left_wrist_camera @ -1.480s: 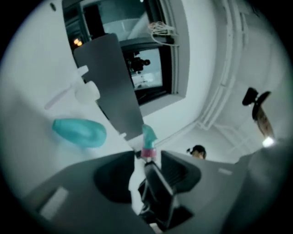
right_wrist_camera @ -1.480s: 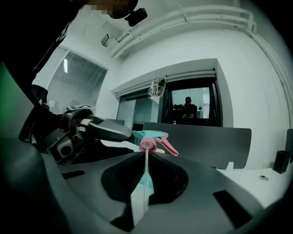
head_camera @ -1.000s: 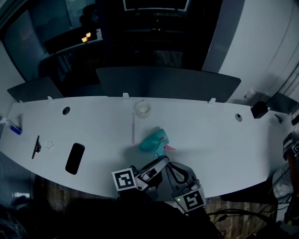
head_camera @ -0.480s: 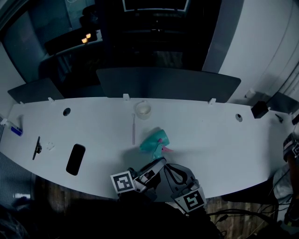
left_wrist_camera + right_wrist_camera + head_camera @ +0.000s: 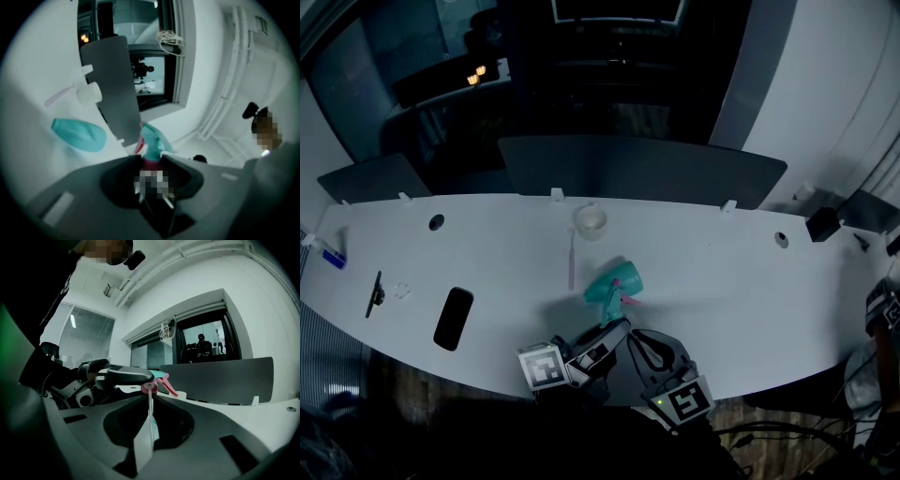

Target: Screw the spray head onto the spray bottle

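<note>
Presently, at the left gripper, found jaws pinched tight on the pink collar of the teal plastic spray head, nozzle and pink trigger standing up past the tips. At the right gripper, found jaws drawn together on the thin clear dip tube hanging from that collar, tube running down the seam between them; looks like a pinch, not just a guide. Both grippers close together, low over the near edge of the curved white table, tips almost meeting under the head. Near, beyond the tips, lying on its side on the table and touched by neither gripper: teal plastic spray bottle, apart from the head. Farther back, a pale thin stick and a small white cup; off to the left, a flat black phone. Judged progress: early. Head picked up and steadied at two places, nothing more. No tube in the neck, no collar on the thread, no turn made. Left to do, by this reading: get the bottle upright or held, likely by freeing the right gripper from the tube; feed the tube into the neck; seat the collar; twist until snug.
</note>
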`<state>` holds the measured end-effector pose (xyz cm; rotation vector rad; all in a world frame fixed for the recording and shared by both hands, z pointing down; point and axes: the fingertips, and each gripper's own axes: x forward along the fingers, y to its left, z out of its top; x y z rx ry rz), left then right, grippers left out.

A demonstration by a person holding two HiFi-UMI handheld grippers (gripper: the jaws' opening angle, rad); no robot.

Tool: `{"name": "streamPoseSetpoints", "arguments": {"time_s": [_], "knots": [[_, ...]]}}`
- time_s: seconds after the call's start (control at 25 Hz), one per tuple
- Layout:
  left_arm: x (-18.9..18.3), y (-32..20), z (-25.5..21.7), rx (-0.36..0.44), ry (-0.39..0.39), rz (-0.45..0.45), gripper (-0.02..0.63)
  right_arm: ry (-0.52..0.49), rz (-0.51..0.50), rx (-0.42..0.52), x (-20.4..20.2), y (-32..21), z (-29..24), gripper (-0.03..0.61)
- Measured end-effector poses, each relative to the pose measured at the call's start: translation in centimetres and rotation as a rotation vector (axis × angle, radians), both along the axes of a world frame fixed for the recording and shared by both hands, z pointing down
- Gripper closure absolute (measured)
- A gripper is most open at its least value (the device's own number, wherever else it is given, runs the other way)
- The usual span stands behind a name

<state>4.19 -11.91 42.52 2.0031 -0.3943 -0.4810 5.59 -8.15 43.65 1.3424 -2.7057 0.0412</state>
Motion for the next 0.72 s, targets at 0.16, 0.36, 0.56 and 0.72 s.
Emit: {"name": "streamPoseSetpoints", "arguments": {"time_s": [0.16,0.36,0.56,0.72], "knots": [[-0.6,0.1,0.2,0.065,-0.061,0.007,0.477,0.014,-0.005,-0.022,-0.2,0.0,0.6,0.552],[-0.6,0.4,0.0,0.143,-0.181,0.017,0.477,0.024,-0.018,-0.042,-0.5,0.0,1.3,0.552],[-1.0,0.5,0.0,0.201,-0.258,0.018,0.477,0.044,-0.009,-0.075,-0.4,-0.2,2.3,0.552],[-1.5,0.3,0.1,0.253,-0.344,-0.001,0.477,0.132,0.025,-0.139,0.4,-0.5,4.6,0.552]]}}
